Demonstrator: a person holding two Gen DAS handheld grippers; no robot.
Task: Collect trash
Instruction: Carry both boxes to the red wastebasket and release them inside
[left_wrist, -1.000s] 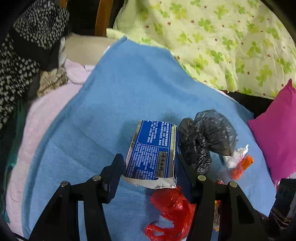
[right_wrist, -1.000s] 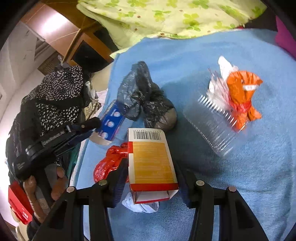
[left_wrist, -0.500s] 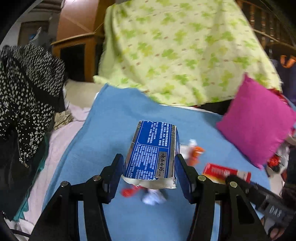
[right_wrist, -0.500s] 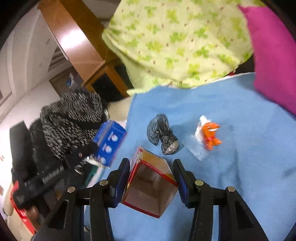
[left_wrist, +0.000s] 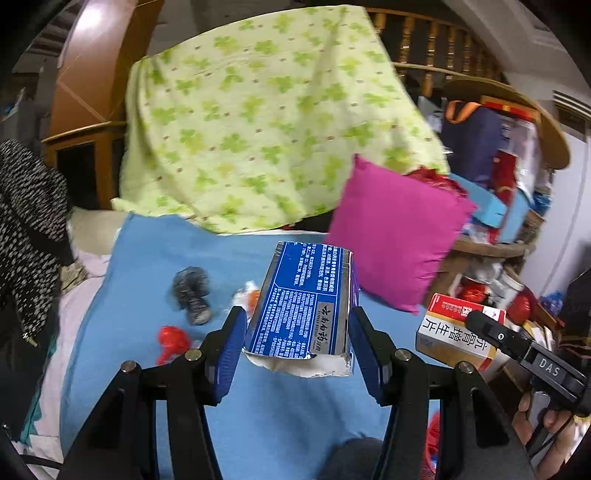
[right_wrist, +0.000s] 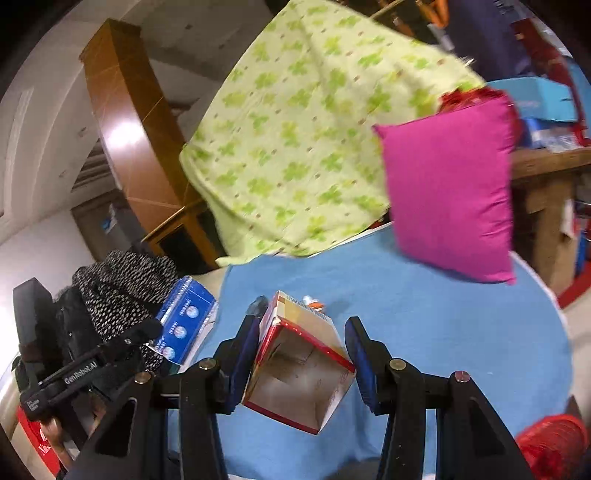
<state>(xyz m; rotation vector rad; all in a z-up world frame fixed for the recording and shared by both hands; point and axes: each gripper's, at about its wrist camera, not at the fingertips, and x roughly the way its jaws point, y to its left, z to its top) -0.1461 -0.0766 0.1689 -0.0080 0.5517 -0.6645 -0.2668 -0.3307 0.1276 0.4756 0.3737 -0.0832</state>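
My left gripper (left_wrist: 297, 325) is shut on a blue carton (left_wrist: 306, 302) with white print, held well above the blue blanket (left_wrist: 147, 258). My right gripper (right_wrist: 301, 332) is shut on an open red and orange box (right_wrist: 301, 373), tilted with its empty inside facing the camera. The left wrist view also shows that box (left_wrist: 456, 328) at the right, and the right wrist view shows the blue carton (right_wrist: 184, 321) at the left. Down on the blanket lie a crumpled black bag (left_wrist: 192, 291), a red bag (left_wrist: 171, 341) and an orange and white wrapper (left_wrist: 247, 295).
A magenta pillow (left_wrist: 395, 236) leans at the blanket's right end below a green clover-print quilt (left_wrist: 258, 122). A black and white speckled garment (left_wrist: 26, 229) hangs at the left. Cluttered shelves (left_wrist: 509, 177) stand at the right, and a red mesh basket (right_wrist: 554, 443) sits low right.
Both grippers have risen and pulled back from the blanket, each carrying its box. The trash left on the blanket now looks smaller and farther, and the red box has tilted open-end toward the camera.
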